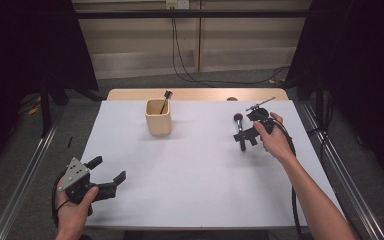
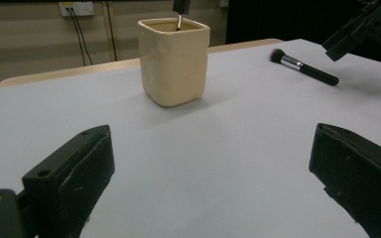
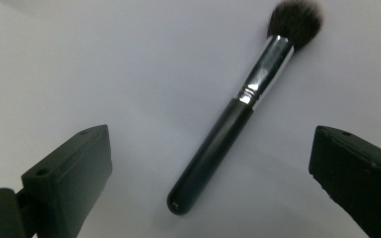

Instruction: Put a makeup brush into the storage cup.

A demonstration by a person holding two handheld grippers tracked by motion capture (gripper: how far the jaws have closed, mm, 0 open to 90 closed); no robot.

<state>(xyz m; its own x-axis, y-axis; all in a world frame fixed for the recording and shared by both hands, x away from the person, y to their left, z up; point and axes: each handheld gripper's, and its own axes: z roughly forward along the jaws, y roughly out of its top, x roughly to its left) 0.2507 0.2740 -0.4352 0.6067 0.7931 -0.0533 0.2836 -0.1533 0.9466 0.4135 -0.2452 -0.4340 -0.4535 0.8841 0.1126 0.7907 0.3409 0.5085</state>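
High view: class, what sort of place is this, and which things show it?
Probably a recording lab: a white table between dark curtains, metal floor rails, and cables running to a wall socket.

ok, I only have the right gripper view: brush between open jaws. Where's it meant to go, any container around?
Observer: Yes, a cream square cup stands toward the far middle of the table, left of the makeup brush.
Operator: Cup empty?
Observer: No, a thin dark-tipped tool already leans inside it.
Operator: Left gripper in the way?
Observer: No, the left gripper sits open at the near left corner, apart from both the cup and the brush.
Operator: Anything else near the right gripper?
Observer: A thin metal-handled tool lies just beyond the right gripper, by the table's far edge.
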